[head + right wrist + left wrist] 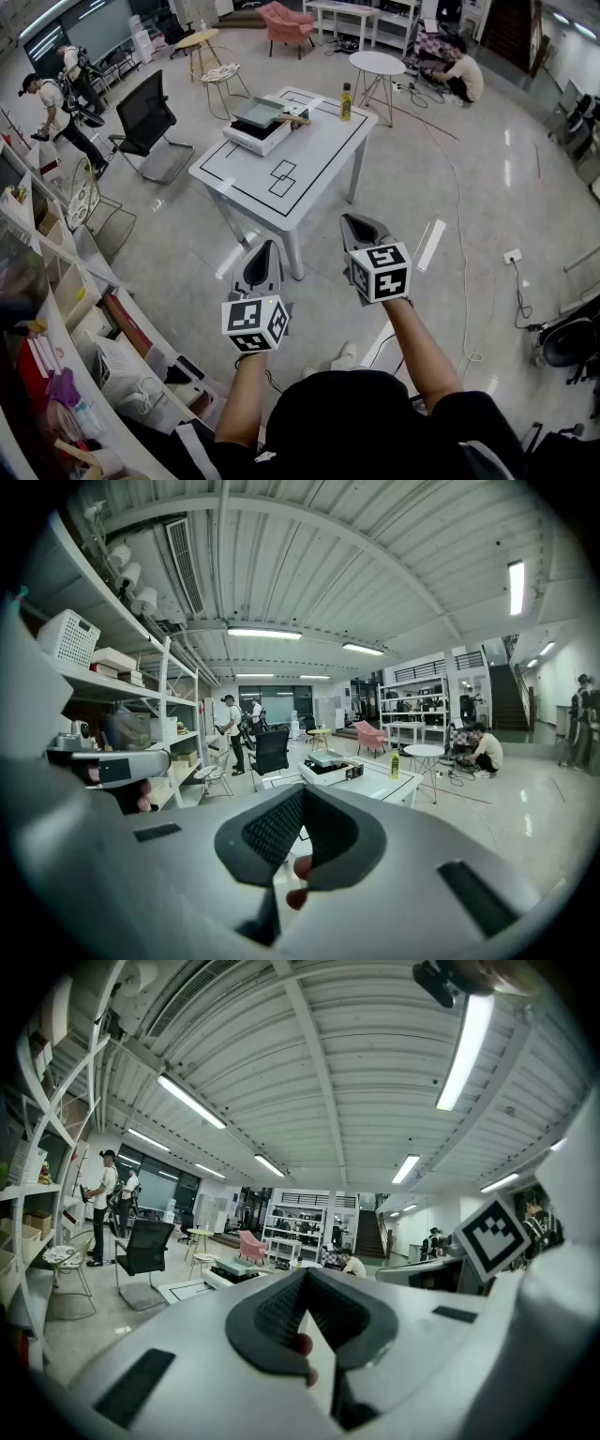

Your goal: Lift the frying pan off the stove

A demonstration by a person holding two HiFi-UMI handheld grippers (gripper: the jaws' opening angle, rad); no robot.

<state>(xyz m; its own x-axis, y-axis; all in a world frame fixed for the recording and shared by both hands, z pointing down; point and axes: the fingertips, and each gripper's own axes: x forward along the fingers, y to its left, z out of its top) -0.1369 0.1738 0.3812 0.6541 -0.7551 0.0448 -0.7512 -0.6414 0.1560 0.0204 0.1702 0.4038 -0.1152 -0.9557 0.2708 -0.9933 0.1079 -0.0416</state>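
Note:
The frying pan (260, 112), square and greenish with a wooden handle, sits on a white tabletop stove (251, 136) at the far left corner of a white table (309, 159). Both grippers hang in the air well short of the table, over the floor. My left gripper (263, 247) is shut and holds nothing. My right gripper (358, 222) is also shut and holds nothing. In the right gripper view the pan (327, 757) and stove (333, 769) lie far ahead beyond the right gripper (302, 797). The left gripper view shows the stove (232, 1269) small past the left gripper (305, 1281).
A yellow bottle (346, 101) stands at the table's far edge. A black office chair (148, 122) is left of the table, shelving (66, 309) runs along the left. A round white table (376, 64) and a seated person (462, 73) are beyond. Cables cross the floor at right.

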